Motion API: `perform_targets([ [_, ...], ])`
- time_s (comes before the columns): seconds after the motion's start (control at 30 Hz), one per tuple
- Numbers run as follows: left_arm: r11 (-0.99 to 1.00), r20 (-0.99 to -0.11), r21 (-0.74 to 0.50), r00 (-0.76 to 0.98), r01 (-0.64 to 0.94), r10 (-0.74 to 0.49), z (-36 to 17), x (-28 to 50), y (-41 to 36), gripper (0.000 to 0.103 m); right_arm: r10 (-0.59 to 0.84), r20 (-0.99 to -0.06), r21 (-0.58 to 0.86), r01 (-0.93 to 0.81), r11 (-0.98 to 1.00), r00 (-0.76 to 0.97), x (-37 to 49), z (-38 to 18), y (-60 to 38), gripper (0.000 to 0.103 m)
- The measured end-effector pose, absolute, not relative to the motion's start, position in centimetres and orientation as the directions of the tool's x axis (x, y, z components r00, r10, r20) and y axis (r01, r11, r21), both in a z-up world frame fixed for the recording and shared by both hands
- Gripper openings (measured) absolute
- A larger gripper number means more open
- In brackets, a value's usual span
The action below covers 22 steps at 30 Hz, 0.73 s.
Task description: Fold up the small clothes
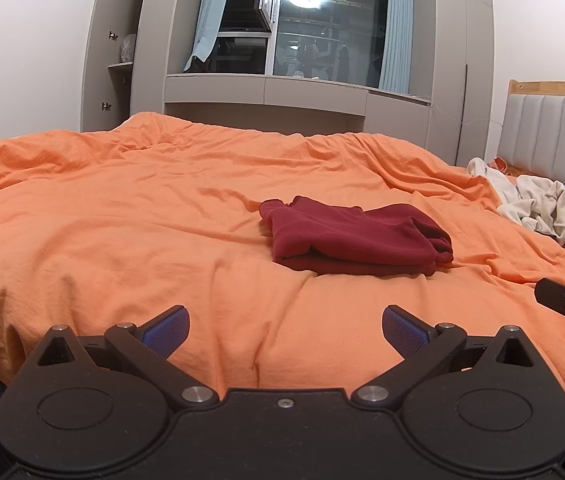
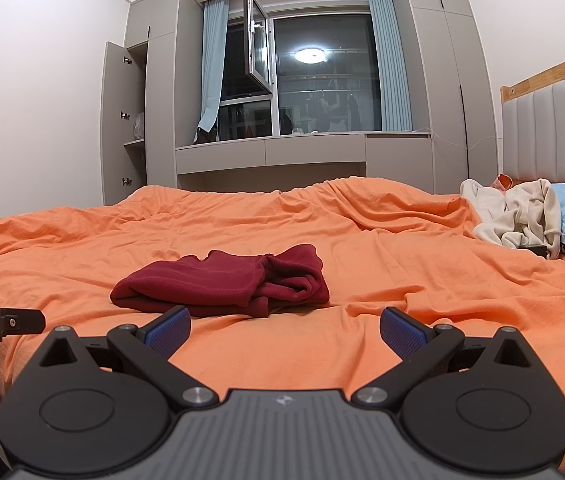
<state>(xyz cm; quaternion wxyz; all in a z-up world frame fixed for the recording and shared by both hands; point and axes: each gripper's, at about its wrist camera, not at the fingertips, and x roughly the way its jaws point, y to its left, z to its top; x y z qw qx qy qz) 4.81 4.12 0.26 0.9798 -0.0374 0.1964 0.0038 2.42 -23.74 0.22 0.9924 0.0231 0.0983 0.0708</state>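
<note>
Both grippers, left gripper (image 1: 285, 330) and right gripper (image 2: 284, 330), hover with ribbed blue pads spread wide, gripping nothing, above the wrinkled orange duvet (image 1: 122, 232). Folded into a soft, thick rectangle, the maroon fleece garment (image 1: 352, 236) lies at twelve o'clock ahead; crumpled cream clothes (image 2: 522, 212) heap at two o'clock

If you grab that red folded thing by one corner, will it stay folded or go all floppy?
The red garment looks like soft knit in loose layers, so it would likely droop and unfold. It looks light; pushed along the wrinkled orange duvet, it would probably bunch rather than slide.
</note>
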Motion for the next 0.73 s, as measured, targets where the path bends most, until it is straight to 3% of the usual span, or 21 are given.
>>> perform_targets([
  [0.17,0.995,-0.367,0.033,0.925,-0.096,0.101,0.2,4.8,2.8,0.102,0.145,-0.192,0.060,-0.135,0.989,0.971,2.4,0.2,-23.7,0.103],
  [0.73,0.997,-0.369,-0.002,0.926,-0.079,0.073,0.4,4.7,3.2,0.102,0.147,-0.200,0.060,-0.137,0.989,0.969,2.5,-0.3,-23.6,0.103],
])
